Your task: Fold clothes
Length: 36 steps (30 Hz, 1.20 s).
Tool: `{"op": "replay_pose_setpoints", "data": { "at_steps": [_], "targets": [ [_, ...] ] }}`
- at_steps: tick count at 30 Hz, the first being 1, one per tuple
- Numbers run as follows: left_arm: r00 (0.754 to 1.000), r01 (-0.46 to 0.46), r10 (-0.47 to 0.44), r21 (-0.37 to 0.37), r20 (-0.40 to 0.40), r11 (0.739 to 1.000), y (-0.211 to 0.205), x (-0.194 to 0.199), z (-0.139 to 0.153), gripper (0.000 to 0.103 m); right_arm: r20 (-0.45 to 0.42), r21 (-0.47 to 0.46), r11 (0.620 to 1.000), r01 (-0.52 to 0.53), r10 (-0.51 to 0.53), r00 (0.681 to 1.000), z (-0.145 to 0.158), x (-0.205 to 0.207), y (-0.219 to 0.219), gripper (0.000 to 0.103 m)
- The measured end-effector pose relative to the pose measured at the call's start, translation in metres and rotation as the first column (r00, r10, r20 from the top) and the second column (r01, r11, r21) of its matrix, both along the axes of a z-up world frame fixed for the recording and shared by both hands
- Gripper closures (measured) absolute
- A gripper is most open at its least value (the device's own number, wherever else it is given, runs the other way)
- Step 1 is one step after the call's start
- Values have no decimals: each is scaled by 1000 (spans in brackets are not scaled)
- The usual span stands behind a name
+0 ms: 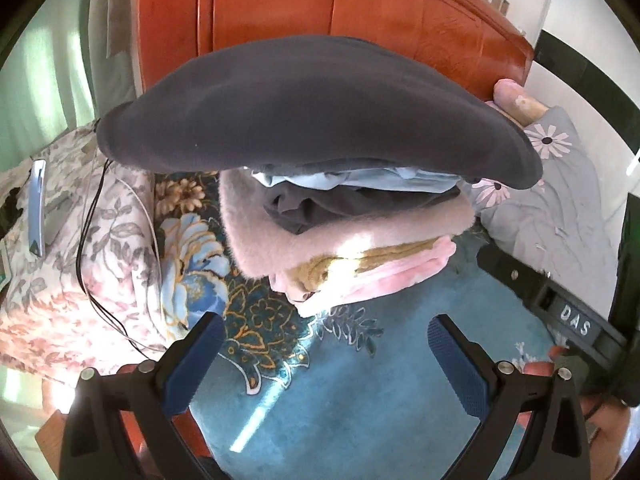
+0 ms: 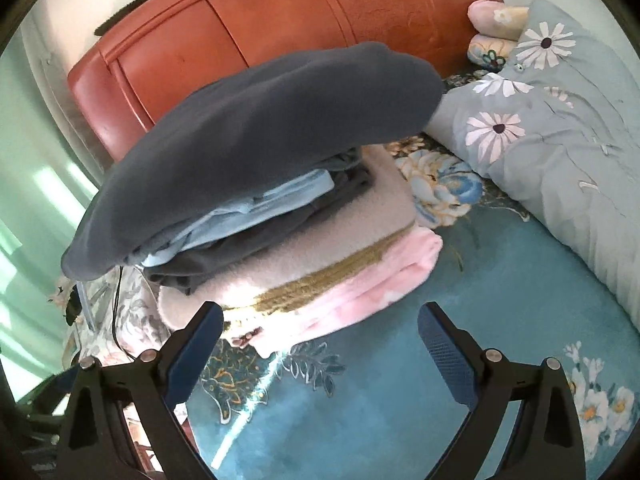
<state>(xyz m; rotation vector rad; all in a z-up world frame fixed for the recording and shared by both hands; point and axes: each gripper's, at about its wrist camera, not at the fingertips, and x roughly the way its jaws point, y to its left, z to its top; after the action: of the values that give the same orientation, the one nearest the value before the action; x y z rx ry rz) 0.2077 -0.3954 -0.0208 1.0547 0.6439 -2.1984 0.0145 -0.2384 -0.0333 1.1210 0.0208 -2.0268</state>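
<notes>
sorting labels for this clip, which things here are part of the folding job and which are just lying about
Part of the job:
- grey top, uppermost on the stack
- blue garment
- dark garment
- pink blanket, at the bottom
- left tongs and right tongs, both open and empty

Lying about:
- daisy quilt
- cable
- headboard

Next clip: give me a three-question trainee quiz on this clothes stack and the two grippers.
1. True or false: the dark grey garment lies on top of the stack.
2. Which item sits at the bottom of the stack? A) light blue garment B) pink fleece C) floral pillow
3. Fill in: the left gripper and right gripper are both ____ and hold nothing.

Key: 1 true; 2 B; 3 open. Both grippers hover over the teal bedspread, short of the stack, in front of the wooden headboard.
</notes>
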Motion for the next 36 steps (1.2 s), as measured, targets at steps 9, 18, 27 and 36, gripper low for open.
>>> {"op": "replay_pose_setpoints", "data": {
  "at_steps": [9,18,27,36],
  "targets": [
    [1000,22,-20,-51,21,998,-10,-8,8,0,-2,-51,998,21,-21,1000,10,-6,-1,5],
    [999,36,-34,-41,35,999,-15,-23,-1,0,-35,-17,1000,-22,22,999,15,-3,-12,5],
    [998,55,-54,-27,34,998,-21,-35,-10,0,-57,13,999,-45,46,997,17,-4,-16,5],
    [1000,20,-19,-98,13,995,-26,-48,-1,0,-98,50,998,-26,31,995,24,-8,-11,5]
  ]
}}
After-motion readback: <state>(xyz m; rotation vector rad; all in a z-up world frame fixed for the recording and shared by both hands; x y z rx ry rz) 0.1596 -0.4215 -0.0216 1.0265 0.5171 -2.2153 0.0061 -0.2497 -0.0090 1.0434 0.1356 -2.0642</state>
